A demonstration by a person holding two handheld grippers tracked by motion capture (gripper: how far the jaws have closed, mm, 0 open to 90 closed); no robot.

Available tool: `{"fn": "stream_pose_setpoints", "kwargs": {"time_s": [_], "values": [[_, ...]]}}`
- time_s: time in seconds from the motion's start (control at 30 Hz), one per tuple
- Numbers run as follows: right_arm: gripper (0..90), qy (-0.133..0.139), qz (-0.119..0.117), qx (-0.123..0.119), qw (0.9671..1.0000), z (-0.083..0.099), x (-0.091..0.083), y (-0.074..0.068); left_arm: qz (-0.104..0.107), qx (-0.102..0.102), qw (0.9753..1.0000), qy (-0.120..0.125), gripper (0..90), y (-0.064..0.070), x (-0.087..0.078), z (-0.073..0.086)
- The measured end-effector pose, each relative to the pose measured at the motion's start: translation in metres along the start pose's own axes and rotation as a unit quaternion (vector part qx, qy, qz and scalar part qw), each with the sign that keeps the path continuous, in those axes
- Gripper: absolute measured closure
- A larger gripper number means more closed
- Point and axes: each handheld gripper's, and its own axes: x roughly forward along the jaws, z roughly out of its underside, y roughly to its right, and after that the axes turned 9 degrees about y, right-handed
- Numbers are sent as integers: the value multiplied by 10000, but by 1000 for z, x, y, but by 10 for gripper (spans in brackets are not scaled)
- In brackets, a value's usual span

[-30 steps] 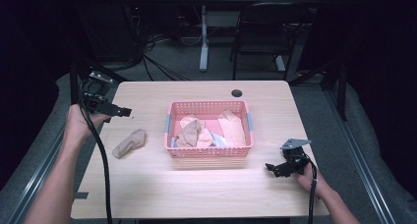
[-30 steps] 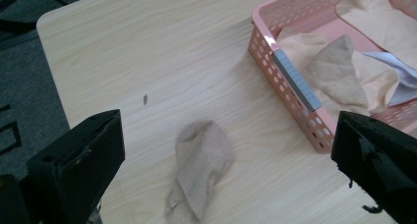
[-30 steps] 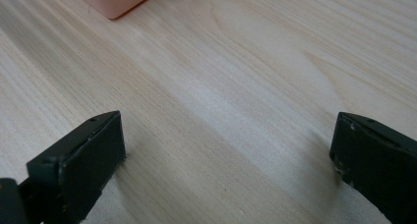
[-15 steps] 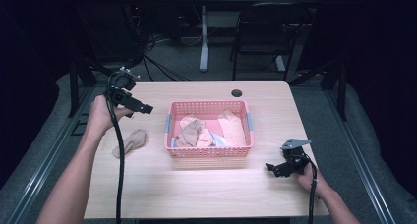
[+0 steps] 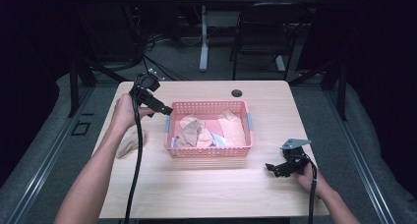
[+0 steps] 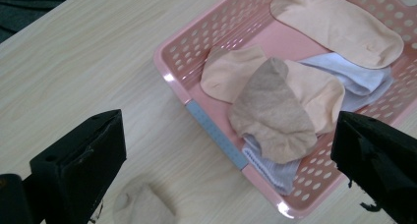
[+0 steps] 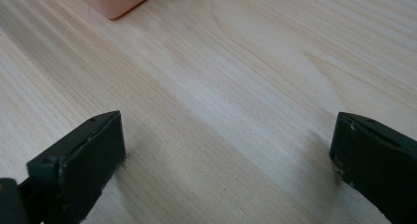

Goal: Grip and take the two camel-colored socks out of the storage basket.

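Note:
A pink perforated basket [image 5: 206,107] sits mid-table, its rim [image 6: 219,130] showing in the left gripper view. Inside lie several socks: a tan one [image 6: 273,111] on top, peach ones [image 6: 339,22] and a white one [image 6: 361,79]. One tan sock [image 5: 129,142] lies on the table left of the basket, also low in the left gripper view as the loose sock [image 6: 140,207]. My left gripper [image 5: 162,108] hovers open above the basket's left end, holding nothing. My right gripper [image 5: 273,168] rests open on the table near the front right, empty.
The wooden table [image 5: 206,194] has a dark round hole [image 5: 237,93] near its far edge. A corner of the basket [image 7: 115,0] shows at the top of the right gripper view. A chair [image 5: 260,32] and cables stand beyond the table.
My left gripper has travelled from the table's far left edge rightward to the basket's left end. The loose tan sock stays where it lay. The right gripper has not moved.

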Motion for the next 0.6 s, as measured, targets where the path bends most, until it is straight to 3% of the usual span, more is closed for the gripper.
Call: {"fn": "stream_pose_setpoints", "kwargs": {"time_s": [0.5, 0.6], "values": [[0, 3, -12, -6, 10000, 0, 0, 0, 303, 81, 9995, -60, 9, 20, 36, -10], [0, 4, -15, -9, 10000, 0, 0, 0, 378, 99, 9992, -100, 10, 25, 50, -10]]}}
